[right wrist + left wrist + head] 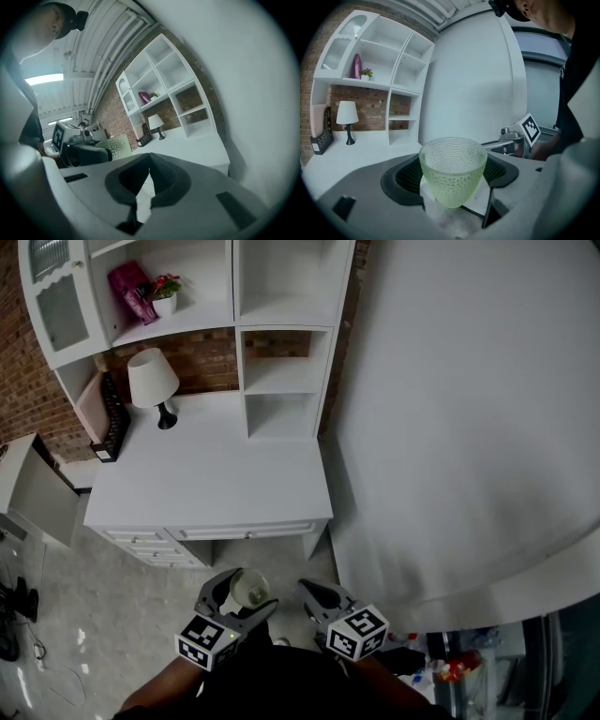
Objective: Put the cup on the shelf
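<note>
left tongs (pixel 247 595) clamped on green dimpled cup (pixel 452 168), upright, low over the floor (pixel 112 615), near side of white bench (pixel 216 479); right tongs (pixel 312 593) pinched together, empty, just right of cup; shelf (pixel 279 378) far, well apart

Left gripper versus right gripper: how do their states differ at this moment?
On the left gripper the jaws stand apart; on the right gripper they meet. The left gripper grips an upright pale green dimpled cup; the right gripper holds nothing. Both hang low, short of the white desk.
</note>
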Demonstrator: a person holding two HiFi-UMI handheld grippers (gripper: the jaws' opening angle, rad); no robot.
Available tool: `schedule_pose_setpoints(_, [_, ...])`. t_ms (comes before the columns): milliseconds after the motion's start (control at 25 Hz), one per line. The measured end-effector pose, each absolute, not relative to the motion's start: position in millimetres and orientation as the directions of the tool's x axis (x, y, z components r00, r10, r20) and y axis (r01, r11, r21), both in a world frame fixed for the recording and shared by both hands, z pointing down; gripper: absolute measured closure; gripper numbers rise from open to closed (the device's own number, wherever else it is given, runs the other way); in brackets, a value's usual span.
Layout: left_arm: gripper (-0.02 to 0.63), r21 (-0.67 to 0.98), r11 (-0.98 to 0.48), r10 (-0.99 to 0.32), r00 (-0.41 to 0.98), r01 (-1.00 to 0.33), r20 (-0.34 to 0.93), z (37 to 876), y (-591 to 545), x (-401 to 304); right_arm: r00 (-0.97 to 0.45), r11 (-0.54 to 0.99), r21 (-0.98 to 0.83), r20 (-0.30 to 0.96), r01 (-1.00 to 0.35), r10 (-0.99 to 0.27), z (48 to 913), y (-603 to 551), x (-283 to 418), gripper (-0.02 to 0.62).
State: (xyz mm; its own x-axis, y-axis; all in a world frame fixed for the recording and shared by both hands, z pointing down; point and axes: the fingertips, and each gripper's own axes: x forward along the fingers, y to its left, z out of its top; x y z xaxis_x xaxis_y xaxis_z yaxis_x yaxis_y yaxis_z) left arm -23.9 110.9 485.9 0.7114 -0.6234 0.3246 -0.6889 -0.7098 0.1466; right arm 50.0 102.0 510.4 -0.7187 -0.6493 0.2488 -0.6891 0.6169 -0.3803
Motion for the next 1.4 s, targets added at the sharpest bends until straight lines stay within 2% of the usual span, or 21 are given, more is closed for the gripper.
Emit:
schedule_pose_setpoints(480, [0.222,0.162,-0.736,-0.593,0.741,-0.657,0.314,492,24,-27,-0.686,0.587,-0.366,0.269,-0.722,-0.676,515,19,48,0.591])
schedule_pose_setpoints(1400, [0.222,0.146,-0.778,-0.564,0.782,-0.611,0.266,468,-196,-91,-0.621,0.561,-0.273,0.259,-0.782,-0.74,481,-203,-9,0.591])
